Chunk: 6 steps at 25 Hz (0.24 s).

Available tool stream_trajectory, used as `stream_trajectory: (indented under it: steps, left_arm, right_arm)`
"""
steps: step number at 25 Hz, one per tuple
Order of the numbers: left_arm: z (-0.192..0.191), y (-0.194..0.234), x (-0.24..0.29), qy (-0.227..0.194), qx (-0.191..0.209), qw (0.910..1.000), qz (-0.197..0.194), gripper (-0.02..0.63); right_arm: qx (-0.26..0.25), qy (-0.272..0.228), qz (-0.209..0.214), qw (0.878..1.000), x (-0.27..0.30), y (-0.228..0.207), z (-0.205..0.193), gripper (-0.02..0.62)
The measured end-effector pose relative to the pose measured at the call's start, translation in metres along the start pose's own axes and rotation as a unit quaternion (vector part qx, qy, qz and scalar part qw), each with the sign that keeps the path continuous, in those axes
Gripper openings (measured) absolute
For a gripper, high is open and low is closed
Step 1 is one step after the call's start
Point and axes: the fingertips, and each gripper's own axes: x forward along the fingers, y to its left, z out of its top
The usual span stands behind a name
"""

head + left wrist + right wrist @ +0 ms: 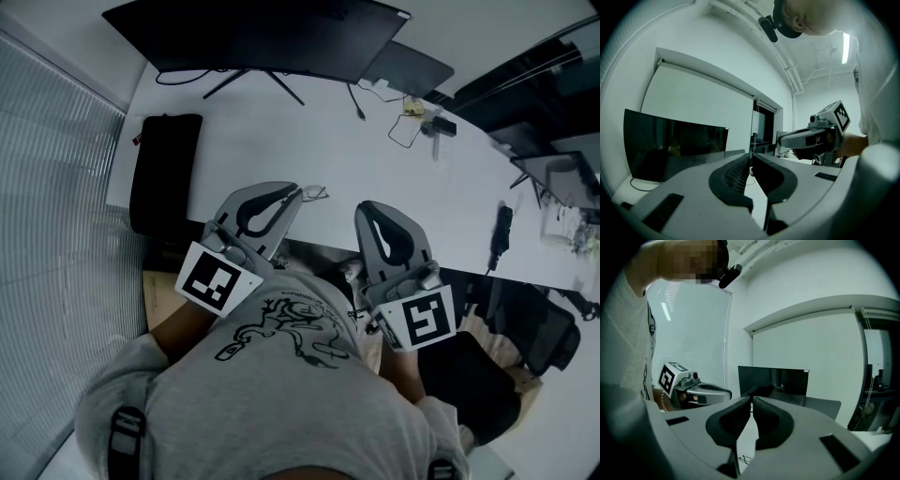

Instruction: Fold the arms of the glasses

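Note:
The glasses [315,193] are a small thin-framed pair lying on the white table [281,141], close to its front edge. My left gripper [298,192] hangs level just to their left, jaws shut with nothing between them. In the left gripper view its tips [751,157] meet, and the glasses are hidden below the jaws. My right gripper [367,208] hovers to the right of the glasses, also shut and empty. Its own view shows the closed tips [751,399], with a thin wire shape, probably the glasses [740,459], low under them. Each gripper sees the other [811,138] [701,392].
A big dark monitor [262,37] stands at the table's back, a dark slab [408,67] beside it. Cables and small parts [412,120] lie at the back right. A black bag [164,173] sits on the left, a black stick-like item [502,234] on the right, a chair [525,323] beyond.

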Motion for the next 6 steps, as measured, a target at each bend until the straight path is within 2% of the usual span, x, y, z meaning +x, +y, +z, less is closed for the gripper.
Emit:
stream_trajectory:
  steps: [6]
  left_arm:
    - [-0.0025,0.0,-0.0033,0.002,-0.004,1.0,0.002,0.037]
  right_arm:
    - [-0.001,0.01,0.002,1.0,-0.002,0.0024,-0.0054,0.025]
